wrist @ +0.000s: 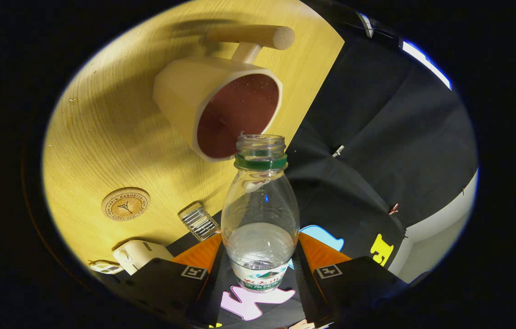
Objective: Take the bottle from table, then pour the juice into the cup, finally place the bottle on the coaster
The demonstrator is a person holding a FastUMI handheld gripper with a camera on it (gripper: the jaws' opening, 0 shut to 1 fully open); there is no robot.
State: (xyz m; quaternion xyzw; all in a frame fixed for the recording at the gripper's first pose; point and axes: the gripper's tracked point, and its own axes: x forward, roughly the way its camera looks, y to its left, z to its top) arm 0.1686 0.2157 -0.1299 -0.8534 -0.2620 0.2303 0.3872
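Observation:
My gripper (260,256) is shut on a clear plastic bottle (260,214), with both orange fingers pressing its lower body. The bottle has no cap, a green ring at the neck, and a little clear liquid near the fingers. Its mouth sits right at the near rim of the cream cup (184,91), which has a wooden handle and a dark red inside. The whole scene looks tilted. A round cork coaster (125,204) lies on the wooden table (98,137), beside the left finger and apart from the cup.
A small ribbed glass object (198,220) lies at the table's edge just beyond the left finger. A white device (141,255) sits nearer, by the same edge. The booth's black cloth wall hangs past the table's edge behind the bottle.

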